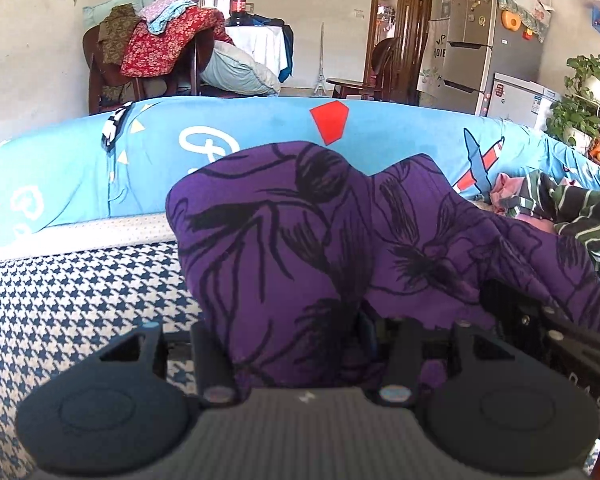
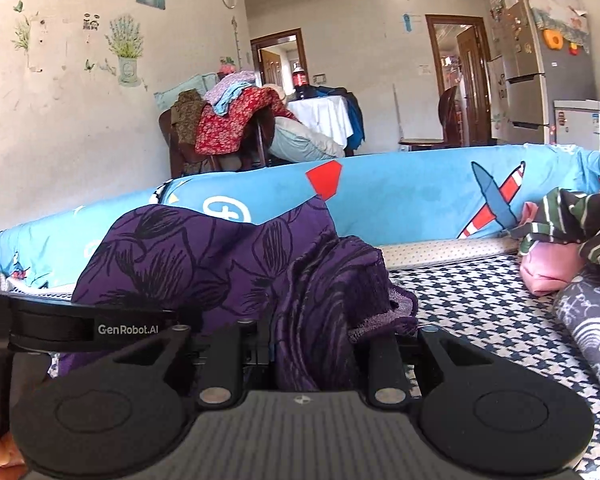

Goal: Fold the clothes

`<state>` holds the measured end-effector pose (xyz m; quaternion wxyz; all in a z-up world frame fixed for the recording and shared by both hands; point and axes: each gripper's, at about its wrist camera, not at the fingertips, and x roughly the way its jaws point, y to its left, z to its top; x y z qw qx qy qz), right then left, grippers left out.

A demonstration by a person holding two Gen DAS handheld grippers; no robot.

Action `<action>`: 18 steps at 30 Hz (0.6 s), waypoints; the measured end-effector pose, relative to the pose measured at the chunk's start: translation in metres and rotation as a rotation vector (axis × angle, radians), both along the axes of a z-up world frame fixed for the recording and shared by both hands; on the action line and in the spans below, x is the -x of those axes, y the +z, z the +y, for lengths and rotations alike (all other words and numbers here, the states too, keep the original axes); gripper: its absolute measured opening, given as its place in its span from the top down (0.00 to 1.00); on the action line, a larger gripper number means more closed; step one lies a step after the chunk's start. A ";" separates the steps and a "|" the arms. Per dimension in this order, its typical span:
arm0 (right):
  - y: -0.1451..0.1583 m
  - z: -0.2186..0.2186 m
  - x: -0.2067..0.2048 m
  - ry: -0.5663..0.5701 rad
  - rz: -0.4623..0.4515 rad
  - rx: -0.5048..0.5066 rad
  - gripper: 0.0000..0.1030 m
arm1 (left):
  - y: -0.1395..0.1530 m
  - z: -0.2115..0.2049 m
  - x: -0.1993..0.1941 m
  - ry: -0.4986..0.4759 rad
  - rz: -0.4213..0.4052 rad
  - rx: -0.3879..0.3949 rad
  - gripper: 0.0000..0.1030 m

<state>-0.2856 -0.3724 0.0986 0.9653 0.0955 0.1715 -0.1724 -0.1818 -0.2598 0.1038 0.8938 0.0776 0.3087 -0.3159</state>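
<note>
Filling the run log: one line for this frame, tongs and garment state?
left tongs: shut on purple garment | right tongs: shut on purple garment | garment: bunched, lifted off houndstooth cover | fold: not done

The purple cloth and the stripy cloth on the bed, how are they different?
The purple cloth has black flower drawings; the stripy cloth is dark green with white stripes. The purple cloth is held up, bunched in both the left gripper and the right gripper; the stripy cloth lies crumpled on the bed, with no gripper on it. The purple one fills the view; the stripy one sits off to the side. Neither looks folded yet.
</note>
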 end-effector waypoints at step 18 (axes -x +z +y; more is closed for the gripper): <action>0.004 -0.116 0.006 -0.300 -0.060 -0.065 0.77 | 0.004 -0.150 -0.012 -0.164 -0.087 -0.033 0.50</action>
